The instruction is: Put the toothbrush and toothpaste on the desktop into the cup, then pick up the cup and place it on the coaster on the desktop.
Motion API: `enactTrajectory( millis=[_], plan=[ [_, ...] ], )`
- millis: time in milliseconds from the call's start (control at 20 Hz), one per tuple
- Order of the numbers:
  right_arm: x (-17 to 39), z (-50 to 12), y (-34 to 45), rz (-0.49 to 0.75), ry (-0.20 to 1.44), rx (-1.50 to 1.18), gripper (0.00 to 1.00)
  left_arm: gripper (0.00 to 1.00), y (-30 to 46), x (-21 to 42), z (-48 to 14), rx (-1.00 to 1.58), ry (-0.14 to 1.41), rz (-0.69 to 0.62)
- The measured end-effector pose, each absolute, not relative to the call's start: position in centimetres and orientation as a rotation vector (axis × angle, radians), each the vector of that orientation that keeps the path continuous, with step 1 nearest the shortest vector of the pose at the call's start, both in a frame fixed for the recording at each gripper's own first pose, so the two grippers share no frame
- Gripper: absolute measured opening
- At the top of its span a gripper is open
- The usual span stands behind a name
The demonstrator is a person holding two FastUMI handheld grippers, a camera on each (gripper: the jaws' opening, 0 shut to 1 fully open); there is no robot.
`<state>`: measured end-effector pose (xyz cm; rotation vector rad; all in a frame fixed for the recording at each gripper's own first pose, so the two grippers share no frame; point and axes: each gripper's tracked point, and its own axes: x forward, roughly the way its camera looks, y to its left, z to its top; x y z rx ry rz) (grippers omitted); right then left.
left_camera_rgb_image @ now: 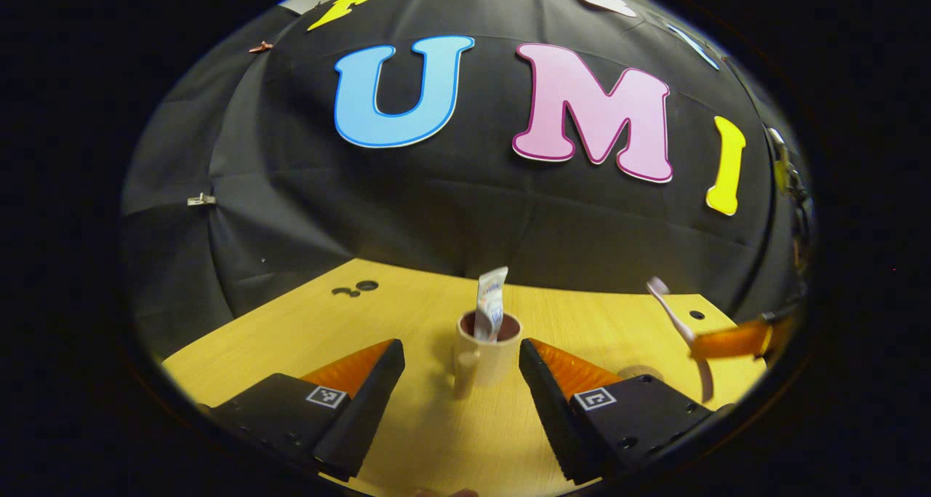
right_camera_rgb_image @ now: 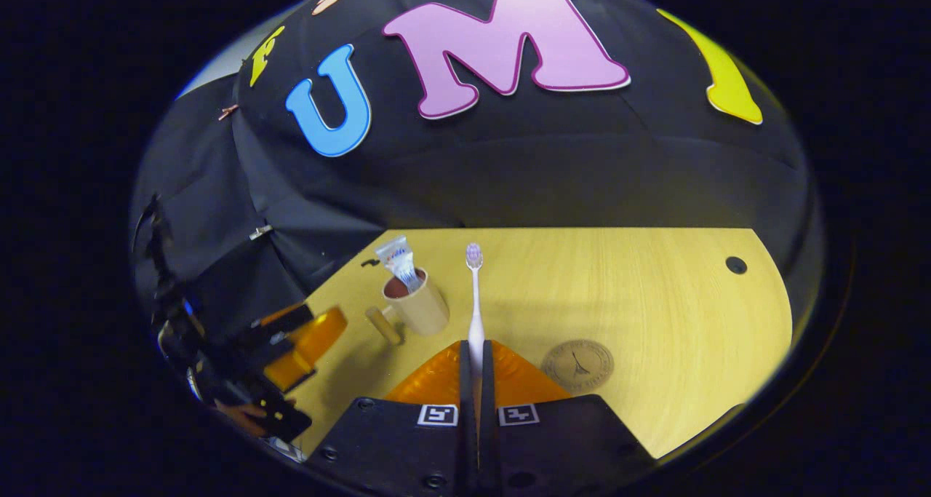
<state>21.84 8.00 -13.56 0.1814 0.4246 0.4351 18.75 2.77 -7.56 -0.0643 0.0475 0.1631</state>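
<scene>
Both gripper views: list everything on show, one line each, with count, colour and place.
cup: one, cream with a dark inside and a side handle, standing on the desk, left of the toothbrush in the right gripper view.
toothpaste: one, white tube with blue print, standing in the cup, top poking out.
toothbrush: one, white with a pale head, held above the desk, head pointing away.
coaster: one, round, brown, flat on the desk, apart from the cup.
desk: one, light wood, with small dark holes.
left gripper: one, open, fingers either side of the cup without touching.
right gripper: one, shut on the toothbrush handle.
</scene>
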Motion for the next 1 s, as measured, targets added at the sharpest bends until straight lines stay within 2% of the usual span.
enactTrajectory(
  millis=[250,550,1000],
  plan=[
    [25.7,-10.3,12.1,0.450,0.316,0.215,0.06,0.98,2.5,13.3,-10.2,-0.093,0.107,0.165],
    [28.9,-7.9,16.8,0.455,0.189,0.240,0.05,0.98,4.3,10.4,-11.6,-0.147,0.126,0.207],
    [33.1,-8.0,22.7,0.485,0.052,0.253,0.05,0.98,12.7,4.8,-14.5,-0.164,0.151,0.394]
  ],
)
